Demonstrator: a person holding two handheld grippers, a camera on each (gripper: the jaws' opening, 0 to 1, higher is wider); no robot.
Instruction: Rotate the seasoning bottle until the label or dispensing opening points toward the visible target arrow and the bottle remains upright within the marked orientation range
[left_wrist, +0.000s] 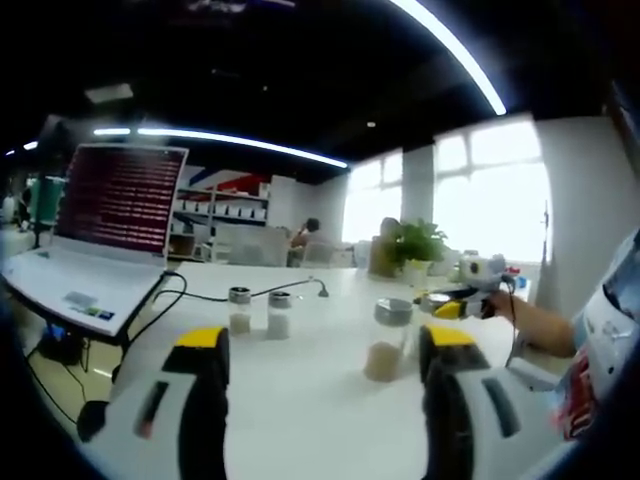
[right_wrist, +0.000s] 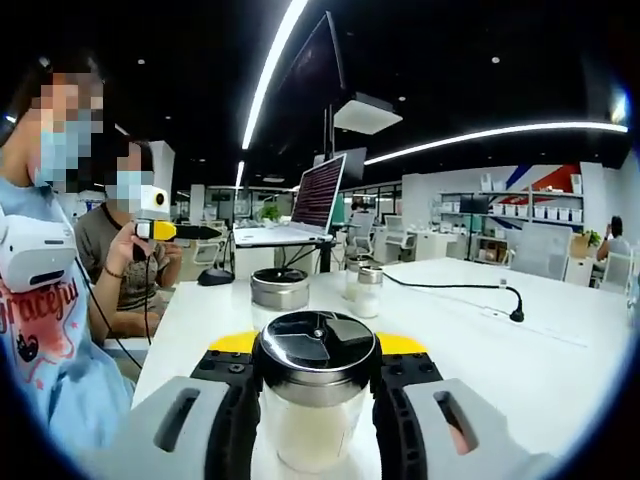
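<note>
In the right gripper view, a glass seasoning bottle (right_wrist: 312, 400) with a silver and black lid stands upright between my right gripper's (right_wrist: 313, 385) jaws, holding pale powder. The black pads press its sides, so the gripper is shut on it. My left gripper (left_wrist: 325, 345) is open above the white table (left_wrist: 300, 420) with nothing between its yellow-tipped jaws. Ahead of it, to the right, stands a second silver-lidded bottle (left_wrist: 388, 340). The right gripper (left_wrist: 462, 303) shows beyond that bottle, held by a hand. The left gripper (right_wrist: 185, 232) appears at the left of the right gripper view.
Two small shakers (left_wrist: 259, 311) stand mid-table; they (right_wrist: 359, 286) sit behind the second bottle (right_wrist: 279, 289). An open laptop (left_wrist: 105, 230) is on a stand at the table's end. A black cable (right_wrist: 470, 290) crosses the table. A potted plant (left_wrist: 415, 250) stands farther back. People sit beside the table.
</note>
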